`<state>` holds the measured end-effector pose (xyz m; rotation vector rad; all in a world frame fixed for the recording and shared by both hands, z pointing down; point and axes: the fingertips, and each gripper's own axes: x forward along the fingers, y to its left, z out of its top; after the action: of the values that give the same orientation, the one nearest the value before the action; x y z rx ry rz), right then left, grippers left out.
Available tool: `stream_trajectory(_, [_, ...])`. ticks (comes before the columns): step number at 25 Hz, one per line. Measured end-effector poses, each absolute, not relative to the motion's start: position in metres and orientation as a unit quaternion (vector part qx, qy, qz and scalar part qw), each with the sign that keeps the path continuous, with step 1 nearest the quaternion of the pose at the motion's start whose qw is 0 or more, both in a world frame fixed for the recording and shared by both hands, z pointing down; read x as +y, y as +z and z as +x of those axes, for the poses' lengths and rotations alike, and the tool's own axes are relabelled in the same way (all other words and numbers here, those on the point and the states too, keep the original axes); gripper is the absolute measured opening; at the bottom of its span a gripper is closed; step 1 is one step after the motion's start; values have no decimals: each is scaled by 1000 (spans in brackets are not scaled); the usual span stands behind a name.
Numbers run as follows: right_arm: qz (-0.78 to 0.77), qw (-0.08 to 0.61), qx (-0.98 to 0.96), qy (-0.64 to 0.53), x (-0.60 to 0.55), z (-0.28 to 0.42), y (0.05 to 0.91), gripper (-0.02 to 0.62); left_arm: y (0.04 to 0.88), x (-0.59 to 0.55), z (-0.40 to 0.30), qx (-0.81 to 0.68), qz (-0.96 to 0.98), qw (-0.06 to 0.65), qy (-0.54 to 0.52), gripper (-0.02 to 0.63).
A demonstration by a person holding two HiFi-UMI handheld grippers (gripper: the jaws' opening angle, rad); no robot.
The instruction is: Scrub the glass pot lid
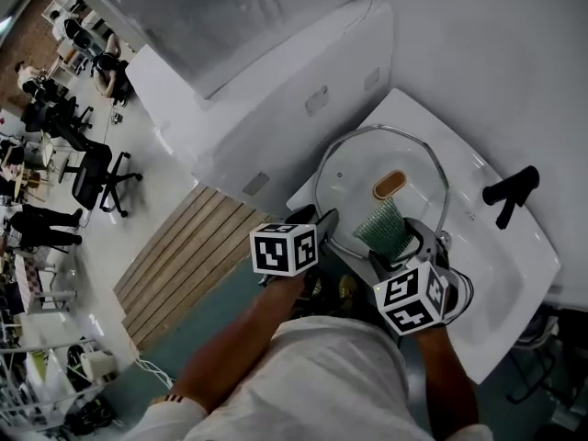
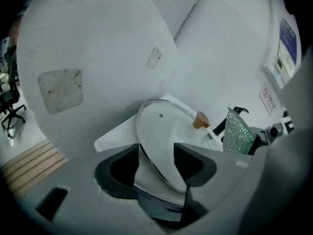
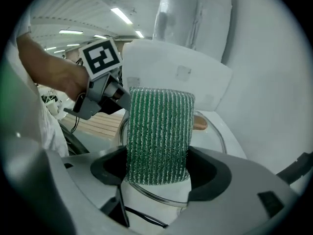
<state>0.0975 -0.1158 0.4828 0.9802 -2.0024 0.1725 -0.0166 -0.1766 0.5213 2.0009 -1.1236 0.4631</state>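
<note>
Head view: the glass pot lid [image 1: 354, 165] is leaning tilted over the white sink [image 1: 501, 278], with the left gripper [image 1: 323, 223] reaching its near rim and the right gripper [image 1: 404, 243] pushing a green scrub pad [image 1: 381, 228] against the glass beside the brown knob [image 1: 390, 184]. A black tap [image 1: 511, 191] is standing to the right.

Left gripper view: the jaws are pinching the lid's rim — the glass is running up and away between them.

Right gripper view: the jaws are clamping the pad upright, and the lid is lying just behind it.
</note>
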Motion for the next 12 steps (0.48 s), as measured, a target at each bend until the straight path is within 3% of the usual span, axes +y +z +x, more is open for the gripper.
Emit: stream_trajectory(12, [390,431,-809,81,-111,101,497,348,521,-177,-17,-442,788,389,183,232])
